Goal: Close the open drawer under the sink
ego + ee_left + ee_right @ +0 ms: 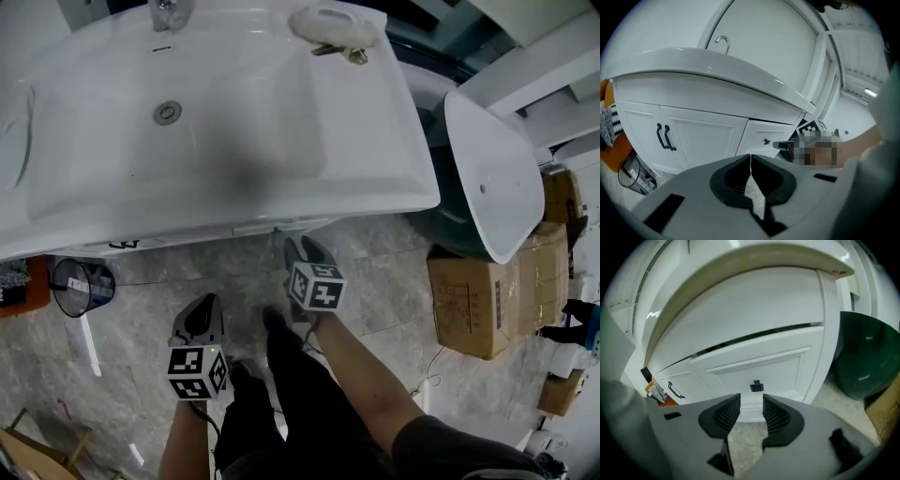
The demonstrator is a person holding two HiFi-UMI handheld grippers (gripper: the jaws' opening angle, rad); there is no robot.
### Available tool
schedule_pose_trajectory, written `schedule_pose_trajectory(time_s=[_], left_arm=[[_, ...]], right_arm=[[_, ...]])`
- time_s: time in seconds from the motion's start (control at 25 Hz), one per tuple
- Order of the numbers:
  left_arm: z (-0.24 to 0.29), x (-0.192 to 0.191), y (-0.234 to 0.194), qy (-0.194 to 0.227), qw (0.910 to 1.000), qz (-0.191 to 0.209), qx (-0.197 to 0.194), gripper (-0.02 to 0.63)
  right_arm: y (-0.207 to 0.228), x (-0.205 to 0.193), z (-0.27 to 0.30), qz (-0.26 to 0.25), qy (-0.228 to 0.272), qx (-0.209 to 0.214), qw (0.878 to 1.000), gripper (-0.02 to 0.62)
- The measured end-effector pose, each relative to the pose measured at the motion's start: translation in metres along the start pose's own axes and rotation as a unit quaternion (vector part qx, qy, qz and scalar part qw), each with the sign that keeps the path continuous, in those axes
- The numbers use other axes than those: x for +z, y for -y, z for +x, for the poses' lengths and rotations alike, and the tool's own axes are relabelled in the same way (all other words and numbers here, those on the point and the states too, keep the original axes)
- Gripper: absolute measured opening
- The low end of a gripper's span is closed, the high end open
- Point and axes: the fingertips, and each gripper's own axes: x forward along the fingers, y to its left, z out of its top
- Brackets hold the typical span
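Right gripper (751, 404) with fingers apart and nothing between them, drawer (740, 371) just ahead at twelve o'clock under the sink (366, 141), seemingly a little open, left gripper (750, 160) with fingers pressed together, empty

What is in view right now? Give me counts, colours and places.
sink: one, white, on top of the vanity
drawer: one, white with black knob, under the sink, gap showing along its top
cabinet doors: two, white with black handles, left of the drawer
loose basin: one, white, leaning at the right
cardboard boxes: several, brown, on the floor at the right
wire basket: one, black, on the floor at the left
left gripper: grey, jaws together, empty
right gripper: grey, jaws apart, facing the knob, not touching it
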Motion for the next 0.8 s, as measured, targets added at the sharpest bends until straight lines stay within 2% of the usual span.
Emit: schedule_pose_trajectory(time_s=[0.2, 0.32, 0.48, 0.56, 0.8], left_arm=[[-0.056, -0.004, 0.012, 0.006, 0.9998, 0.009, -0.017, 0.015], [-0.09, -0.005, 0.017, 0.014, 0.9993, 0.02, -0.029, 0.015], [-0.132, -0.004, 0.025, 0.026, 0.9979, 0.032, -0.05, 0.015], [-0.151, -0.005, 0.029, 0.029, 0.9969, 0.042, -0.06, 0.015], [-0.182, -0.012, 0.05, 0.023, 0.9957, 0.048, -0.076, 0.015]], right_arm=[[-0.024, -0.01, -0.072, 0.032, 0.02, -0.001, 0.999, 0.152], [-0.049, -0.013, -0.116, 0.032, 0.039, 0.009, 0.999, 0.149], [-0.077, -0.018, -0.18, 0.02, 0.064, 0.016, 0.998, 0.075], [-0.088, -0.026, -0.209, 0.02, 0.073, 0.021, 0.997, 0.061], [-0.083, -0.047, -0.275, 0.036, 0.074, 0.017, 0.996, 0.057]])
